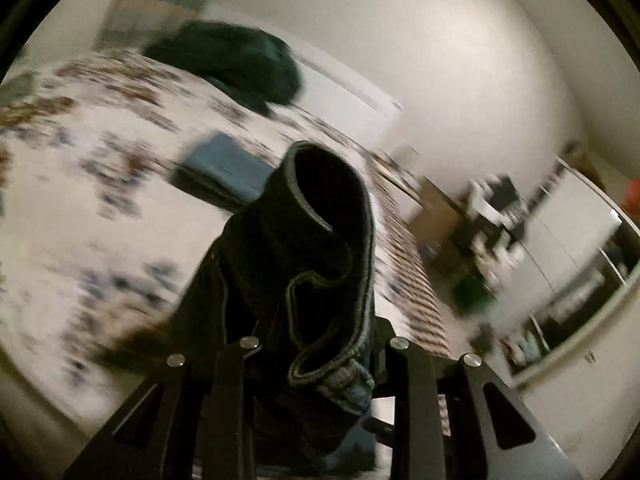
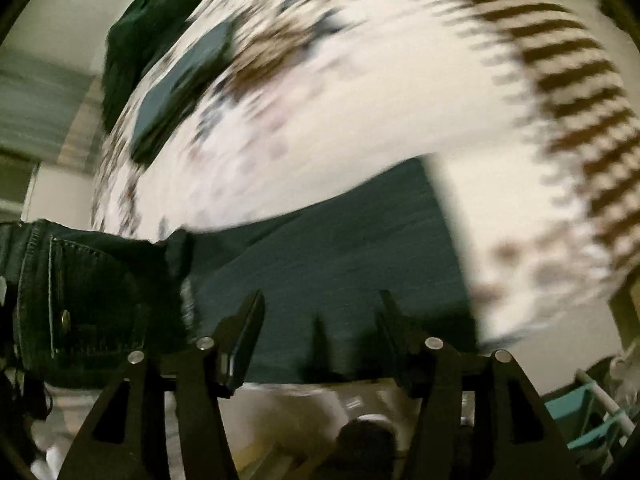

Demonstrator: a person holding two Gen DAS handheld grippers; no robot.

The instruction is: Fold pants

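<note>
Your left tongs (image 1: 320,344) clamp the dark pants (image 1: 304,248) at the waistband; your right tongs (image 2: 320,312) hang apart, empty. Folding on the bed (image 2: 360,100) looks barely begun.

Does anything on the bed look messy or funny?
Yes. A dark heap of clothes sits crumpled at the far edge of the bed, unlike the neatly folded blue garment nearby. The dark pants hang bunched in the left gripper.
</note>
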